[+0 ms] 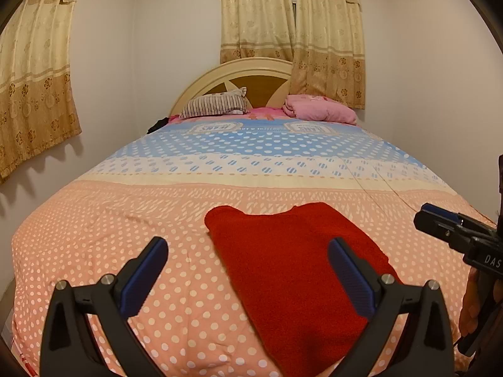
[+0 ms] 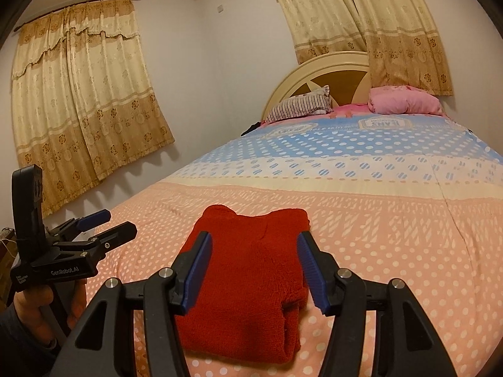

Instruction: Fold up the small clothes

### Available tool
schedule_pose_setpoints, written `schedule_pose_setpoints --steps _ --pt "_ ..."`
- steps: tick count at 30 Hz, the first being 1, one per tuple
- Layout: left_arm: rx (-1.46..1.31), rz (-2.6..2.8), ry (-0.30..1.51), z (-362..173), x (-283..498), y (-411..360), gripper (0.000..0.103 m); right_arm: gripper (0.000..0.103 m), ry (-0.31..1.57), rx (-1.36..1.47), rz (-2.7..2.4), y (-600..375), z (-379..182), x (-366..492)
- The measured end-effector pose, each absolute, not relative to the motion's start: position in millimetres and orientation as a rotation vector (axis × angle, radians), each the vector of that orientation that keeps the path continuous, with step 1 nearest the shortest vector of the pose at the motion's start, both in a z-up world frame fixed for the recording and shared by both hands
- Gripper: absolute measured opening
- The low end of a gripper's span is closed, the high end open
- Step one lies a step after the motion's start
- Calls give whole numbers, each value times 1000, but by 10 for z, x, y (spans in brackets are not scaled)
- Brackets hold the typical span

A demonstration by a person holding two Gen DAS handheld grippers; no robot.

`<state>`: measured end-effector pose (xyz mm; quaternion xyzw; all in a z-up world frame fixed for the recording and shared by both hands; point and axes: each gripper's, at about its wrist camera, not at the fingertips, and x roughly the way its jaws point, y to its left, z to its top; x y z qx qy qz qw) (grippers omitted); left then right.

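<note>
A red knitted garment point(image 1: 295, 260) lies folded into a long rectangle on the near end of the bed; it also shows in the right wrist view point(image 2: 248, 279). My left gripper point(image 1: 248, 257) is open and empty, held above the bedspread with its right finger over the garment's right side. It shows at the left of the right wrist view point(image 2: 107, 223). My right gripper point(image 2: 253, 257) is open and empty, its fingers straddling the garment from above. Its tip shows at the right edge of the left wrist view point(image 1: 440, 220).
The bed point(image 1: 125, 220) has a pink, cream and blue dotted spread. A striped pillow point(image 1: 213, 105) and a pink pillow point(image 1: 317, 108) lie by the headboard point(image 1: 239, 69). Curtains point(image 1: 34, 88) hang on the left wall and behind the headboard.
</note>
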<state>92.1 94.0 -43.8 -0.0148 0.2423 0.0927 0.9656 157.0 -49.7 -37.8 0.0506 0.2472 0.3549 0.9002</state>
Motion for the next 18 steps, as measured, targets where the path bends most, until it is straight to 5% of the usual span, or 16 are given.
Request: schedule_pose_setpoints --steps 18 --pt "-22 188 489 -440 924 919 103 58 507 105 731 -494 -375 1571"
